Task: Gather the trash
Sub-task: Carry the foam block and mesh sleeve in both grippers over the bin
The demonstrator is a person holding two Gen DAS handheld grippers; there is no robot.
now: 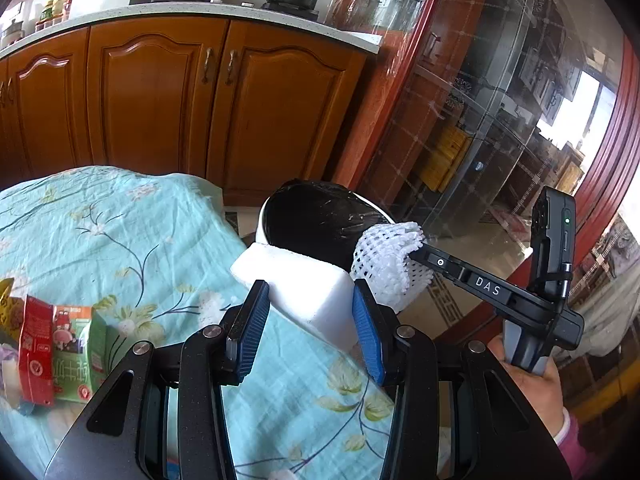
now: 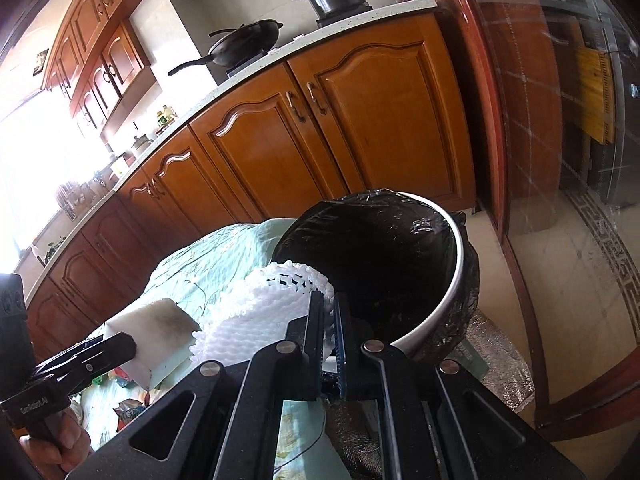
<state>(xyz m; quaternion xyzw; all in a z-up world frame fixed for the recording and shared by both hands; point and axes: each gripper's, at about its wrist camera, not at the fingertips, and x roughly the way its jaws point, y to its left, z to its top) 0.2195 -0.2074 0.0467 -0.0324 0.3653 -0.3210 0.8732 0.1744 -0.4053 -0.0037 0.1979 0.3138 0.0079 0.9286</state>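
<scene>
The left hand-held gripper (image 1: 310, 316) is clamped at a middling width on a white foam block (image 1: 296, 280), its blue pads pressing the block's two long faces near one end. The block looks very light and fairly stiff, though the pads could dent it if squeezed harder; it hangs out past the fingers, over the edge of the worktop (image 1: 120, 216) with its floral cloth, towards the bin (image 1: 320, 220).

The right hand-held gripper (image 2: 329, 320) is nipped almost shut on a white foam fruit net (image 2: 256, 312), holding it by a thin fold at its edge. The net is soft, springy and nearly weightless, so I judge it may cling to the pads or drift when let go.

The two pieces hang side by side, just short of the near rim of the bin, which is lined with a black bag and stands off the worktop's end. Its mouth looks wide and empty, with room for both. The wooden cabinets (image 1: 160, 100) stand well behind and the glass door (image 1: 500, 100) to the right. More wrappers (image 1: 52, 340) lie on the cloth at the left.
</scene>
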